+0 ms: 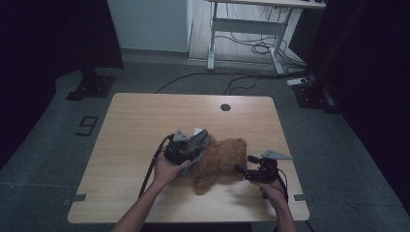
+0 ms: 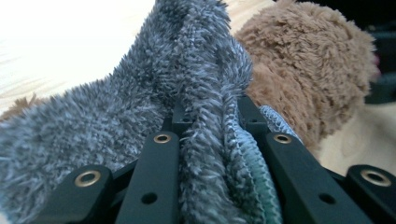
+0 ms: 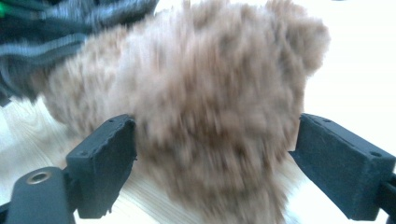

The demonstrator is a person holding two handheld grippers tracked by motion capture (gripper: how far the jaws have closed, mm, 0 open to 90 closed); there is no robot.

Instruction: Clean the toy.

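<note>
A brown plush bear [image 1: 220, 162] lies near the middle of the wooden table [image 1: 145, 116]. My left gripper [image 1: 197, 144] is at the bear's left side, shut on a fuzzy grey cloth [image 1: 199, 137]. In the left gripper view the grey cloth [image 2: 140, 93], with a green stitched edge, is pinched between the jaws of the left gripper [image 2: 215, 116], and the bear [image 2: 303, 70] lies just behind it. My right gripper [image 1: 245, 164] is at the bear's right side. In the right gripper view the right gripper [image 3: 215, 140] stands open, with the bear's fur [image 3: 205, 102] between its pads.
A round cable hole [image 1: 225, 107] sits near the table's far edge. Beyond the table stand a white desk frame [image 1: 251, 29] with cables on the floor and a black stand base [image 1: 92, 87] at the far left.
</note>
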